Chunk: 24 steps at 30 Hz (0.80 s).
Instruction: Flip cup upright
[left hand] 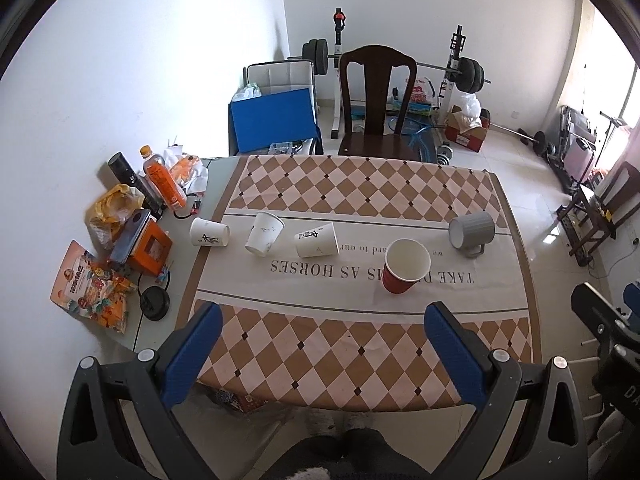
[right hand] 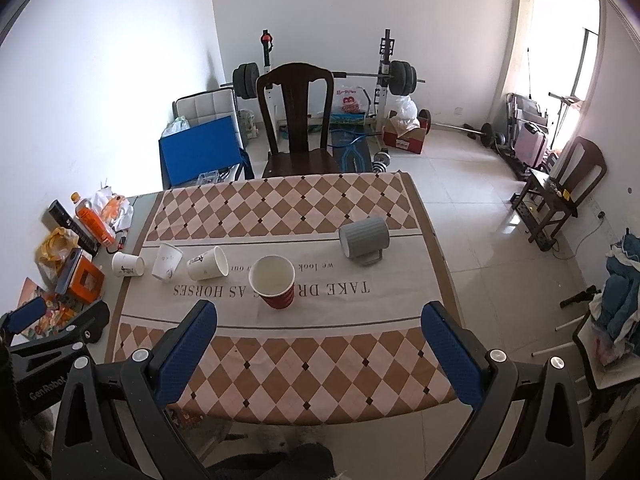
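Observation:
A red paper cup (left hand: 404, 266) (right hand: 274, 282) stands upright on the checked tablecloth (left hand: 360, 344). Three white paper cups lie on their sides in a row to its left: one (left hand: 209, 233) (right hand: 127, 265), a second (left hand: 264, 233) (right hand: 166, 262) and a third (left hand: 317, 240) (right hand: 207, 263). A grey mug (left hand: 472, 230) (right hand: 365, 238) lies on its side at the right, handle on the cloth. My left gripper (left hand: 324, 344) is open and empty above the near table edge. My right gripper (right hand: 320, 344) is open and empty there too.
Clutter at the table's left edge: an orange bottle (left hand: 162, 180), a black can (left hand: 128, 172), an orange box (left hand: 150, 250), snack packets (left hand: 92, 288), a black lid (left hand: 154, 302). A dark wooden chair (left hand: 374, 108) stands at the far side. Weights rack (left hand: 456, 68) behind.

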{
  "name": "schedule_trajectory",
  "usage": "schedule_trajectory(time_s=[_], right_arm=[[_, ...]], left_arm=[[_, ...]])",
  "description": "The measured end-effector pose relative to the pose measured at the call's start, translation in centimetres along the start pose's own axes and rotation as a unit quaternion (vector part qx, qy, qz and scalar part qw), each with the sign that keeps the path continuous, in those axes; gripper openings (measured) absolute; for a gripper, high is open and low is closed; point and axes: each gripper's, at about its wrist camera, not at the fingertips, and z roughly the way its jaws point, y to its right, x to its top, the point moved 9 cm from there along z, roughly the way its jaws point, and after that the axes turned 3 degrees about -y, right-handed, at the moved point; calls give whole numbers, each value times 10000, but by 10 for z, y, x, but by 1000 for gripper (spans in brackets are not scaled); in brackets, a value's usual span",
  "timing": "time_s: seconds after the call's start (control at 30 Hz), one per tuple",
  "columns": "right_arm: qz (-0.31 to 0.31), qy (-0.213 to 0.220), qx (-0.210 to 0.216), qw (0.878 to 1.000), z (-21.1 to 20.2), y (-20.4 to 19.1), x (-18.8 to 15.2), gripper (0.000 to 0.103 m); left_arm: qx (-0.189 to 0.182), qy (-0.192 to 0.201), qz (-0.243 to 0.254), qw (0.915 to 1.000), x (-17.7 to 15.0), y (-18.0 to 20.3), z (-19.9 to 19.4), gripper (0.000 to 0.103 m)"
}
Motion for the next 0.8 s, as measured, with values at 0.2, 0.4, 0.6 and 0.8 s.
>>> schedule_trajectory(time_s=[0.2,0.4,0.6,0.8], right_arm=[[-21,4,-3,10000,1,1,0,103],[-32,7,4,10000,1,3,1,103],[-64,13,-15,10000,-1,4,1,103],[-70,10,-16,10000,-2,5,1,103]], left_arm=[[37,13,5,10000,0,0,-2,103],[64,49,9,10000,4,0,-6,103],[55,68,-9,10000,6,0,-11,103],[33,68,8,10000,7,3,-15,103]])
